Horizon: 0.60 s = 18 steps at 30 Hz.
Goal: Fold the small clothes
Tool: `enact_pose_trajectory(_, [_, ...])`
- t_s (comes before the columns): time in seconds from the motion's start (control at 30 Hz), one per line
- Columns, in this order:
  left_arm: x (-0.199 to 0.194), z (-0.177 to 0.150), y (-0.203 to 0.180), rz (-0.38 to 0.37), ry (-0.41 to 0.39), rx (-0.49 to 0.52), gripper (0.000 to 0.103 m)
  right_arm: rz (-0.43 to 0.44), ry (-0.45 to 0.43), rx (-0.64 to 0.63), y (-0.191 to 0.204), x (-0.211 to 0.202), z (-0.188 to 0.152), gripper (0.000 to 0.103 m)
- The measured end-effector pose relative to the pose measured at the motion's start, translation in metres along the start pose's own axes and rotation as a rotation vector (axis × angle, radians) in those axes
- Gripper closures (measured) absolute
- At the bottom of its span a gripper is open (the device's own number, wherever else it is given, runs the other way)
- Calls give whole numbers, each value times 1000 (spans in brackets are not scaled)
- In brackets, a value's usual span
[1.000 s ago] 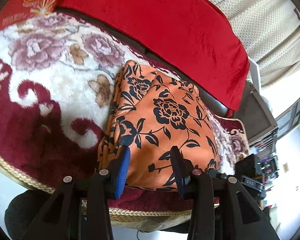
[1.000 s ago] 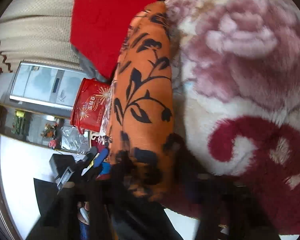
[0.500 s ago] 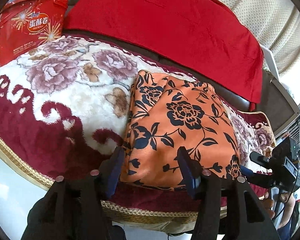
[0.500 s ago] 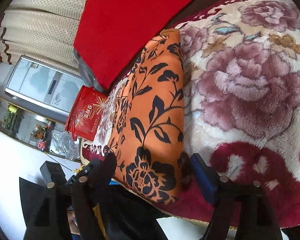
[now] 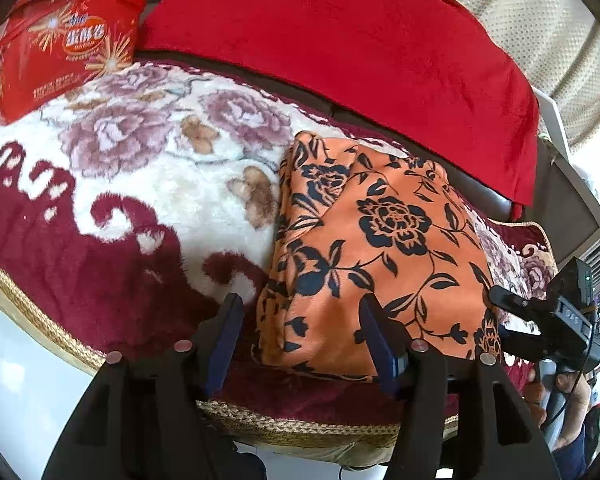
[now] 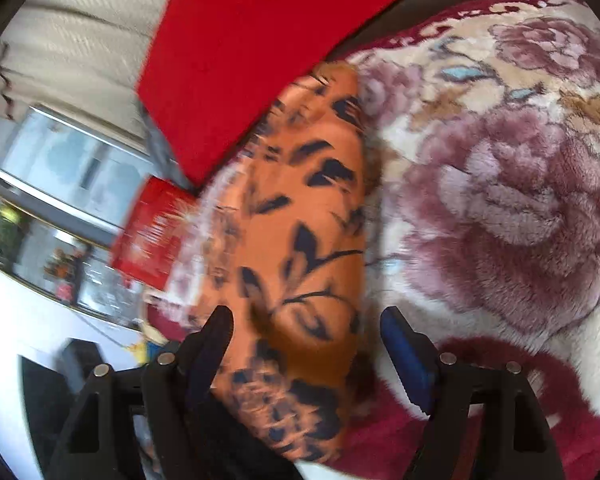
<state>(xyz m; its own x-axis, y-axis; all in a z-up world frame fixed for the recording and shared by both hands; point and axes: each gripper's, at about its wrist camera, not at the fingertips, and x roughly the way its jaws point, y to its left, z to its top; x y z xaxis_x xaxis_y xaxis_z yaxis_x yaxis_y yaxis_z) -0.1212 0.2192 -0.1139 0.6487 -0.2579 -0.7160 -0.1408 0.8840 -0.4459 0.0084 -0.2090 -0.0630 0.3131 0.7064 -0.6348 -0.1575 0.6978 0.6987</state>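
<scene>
A folded orange garment with a black flower print (image 5: 376,248) lies on a plush floral blanket (image 5: 140,184). My left gripper (image 5: 300,320) is open and empty, its jaws either side of the garment's near left corner, just in front of it. My right gripper (image 6: 306,334) is open and empty, its jaws straddling the garment's (image 6: 300,240) near end; this view is blurred by motion. The right gripper (image 5: 540,320) also shows in the left wrist view at the garment's right edge.
A red cushion (image 5: 360,48) lies behind the garment against a beige curtain (image 5: 540,20). A red snack bag (image 5: 60,44) stands at the back left. The blanket's braided front edge (image 5: 300,420) runs just below the grippers.
Both grippers have opened wider and drawn back from the garment. The left view has swung left, bringing the red bag into view. The right gripper is still moving.
</scene>
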Motion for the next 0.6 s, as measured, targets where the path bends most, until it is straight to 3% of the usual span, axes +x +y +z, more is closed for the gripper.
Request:
enact_pose_trajectory(0.07, [-2, 0, 2, -9, -13, -9, 41, 20, 0, -3, 4, -2, 2, 25])
enact_pose_trajectory(0.2, [3, 3, 3, -13, -6, -31, 38, 6, -91, -59, 23, -18, 15, 22])
enact_pose_trajectory(0.23, [4, 3, 2, -23, -7, -31, 38, -12, -82, -51, 22, -13, 20, 18])
enact_pose_trajectory(0.37, [2, 2, -1, -43, -19, -31, 38, -36, 34, -4, 8, 28, 34, 20])
enact_pose_trajectory(0.4, [2, 3, 0, -45, -23, -38, 38, -15, 26, -22, 12, 30, 34, 35])
enact_pose_trajectory(0.43, [3, 3, 2, -47, -25, -48, 38, -26, 29, -68, 21, 31, 35, 43])
enact_pose_trajectory(0.53, [4, 3, 9, -56, -18, -98, 38, -84, 21, -132, 36, 30, 39, 61])
enact_pose_trajectory(0.6, [3, 3, 11, -86, -24, -116, 38, -100, -9, -160, 45, 17, 44, 66])
